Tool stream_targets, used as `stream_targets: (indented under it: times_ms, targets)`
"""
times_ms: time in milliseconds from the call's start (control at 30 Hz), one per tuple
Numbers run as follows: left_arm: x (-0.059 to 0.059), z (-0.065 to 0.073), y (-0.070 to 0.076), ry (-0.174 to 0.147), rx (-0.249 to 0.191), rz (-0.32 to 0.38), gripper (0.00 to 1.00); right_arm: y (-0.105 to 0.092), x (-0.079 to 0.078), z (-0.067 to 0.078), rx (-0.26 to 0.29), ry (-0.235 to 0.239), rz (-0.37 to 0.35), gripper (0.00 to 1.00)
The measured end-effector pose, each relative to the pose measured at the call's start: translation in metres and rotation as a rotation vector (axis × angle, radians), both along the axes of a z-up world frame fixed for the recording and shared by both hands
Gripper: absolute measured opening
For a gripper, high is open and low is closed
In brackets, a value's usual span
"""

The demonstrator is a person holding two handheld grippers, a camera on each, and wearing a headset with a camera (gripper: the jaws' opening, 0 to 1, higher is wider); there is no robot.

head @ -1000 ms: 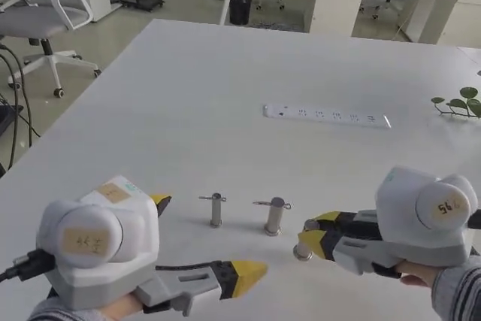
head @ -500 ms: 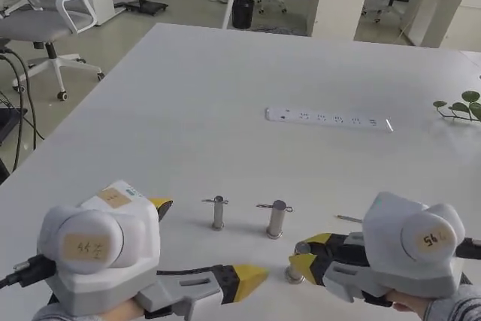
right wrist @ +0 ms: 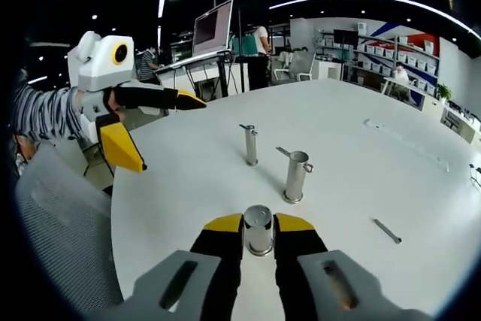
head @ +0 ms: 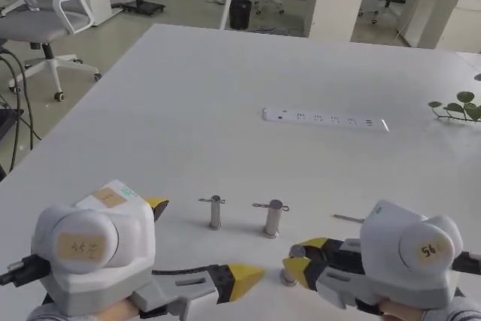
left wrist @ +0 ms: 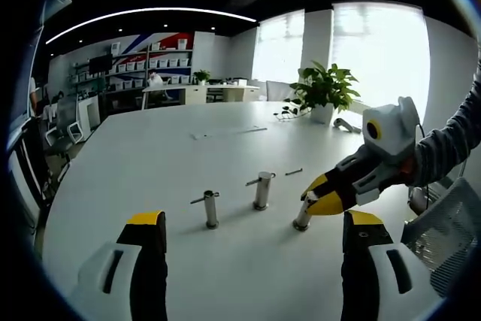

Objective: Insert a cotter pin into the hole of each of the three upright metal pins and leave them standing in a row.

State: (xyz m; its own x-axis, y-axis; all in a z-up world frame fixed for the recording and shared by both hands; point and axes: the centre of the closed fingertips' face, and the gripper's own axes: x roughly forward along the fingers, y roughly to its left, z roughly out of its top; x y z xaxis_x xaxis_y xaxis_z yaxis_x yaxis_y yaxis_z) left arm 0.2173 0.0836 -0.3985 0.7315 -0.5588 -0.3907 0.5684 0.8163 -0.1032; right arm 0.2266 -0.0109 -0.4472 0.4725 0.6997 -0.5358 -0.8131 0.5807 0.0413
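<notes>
Your right hand-held gripper lies low and nearly level over the near edge of the counter, pointing left, with its yellow-tipped jaws clenched on the third metal pin just below the pin's top. In the left gripper view that pin has its foot down at the counter and seems to lean slightly. Your left hand-held gripper sits to the left at about the same height, pointing right toward the row. Its jaws are spread wide and hold nothing, one tip near the left metal pin and the other well in front of it. There are three metal pins in all. The left one and the middle metal pin stand upright side by side, each with a cotter pin through the hole near its head, and the gripped pin is just right of them and nearer to you. That makes three cotter pins, two seated and one loose cotter pin lying flat on the counter beyond the right hand-held gripper. Farther back lies one white power strip, and a leafy sprig shows at the right edge.
</notes>
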Motion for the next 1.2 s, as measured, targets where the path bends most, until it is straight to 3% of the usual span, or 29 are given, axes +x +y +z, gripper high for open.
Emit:
stream_targets:
  times_ms: [100, 400, 567, 800, 900, 1000, 1200]
  targets:
    - [0.000, 0.000, -0.001, 0.003, 0.000, -0.003, 0.97, -0.001, 0.000, 0.002, 0.003, -0.006, 0.005, 0.20]
    - [-0.001, 0.000, -0.002, 0.007, -0.012, -0.001, 0.99, -0.012, -0.004, 0.015, 0.057, 0.076, 0.015, 0.33]
    - [0.000, 0.000, -0.001, 0.008, -0.008, 0.004, 0.99, -0.030, 0.001, 0.023, 0.039, 0.095, 0.025, 0.35]
    - [-0.001, 0.000, -0.003, 0.007, -0.006, 0.004, 0.99, -0.064, 0.026, 0.018, -0.060, 0.130, 0.019, 0.32]
    - [-0.001, 0.000, -0.005, 0.006, -0.004, -0.002, 0.99, -0.076, 0.032, 0.011, -0.108, 0.187, 0.019, 0.32]
    - [-0.001, 0.000, -0.005, 0.004, 0.003, -0.004, 0.99, -0.091, 0.045, 0.003, -0.221, 0.163, 0.038, 0.31]
    - [-0.002, 0.000, -0.006, 0.005, -0.003, -0.005, 0.99, -0.096, 0.060, -0.005, -0.284, 0.191, 0.065, 0.30]
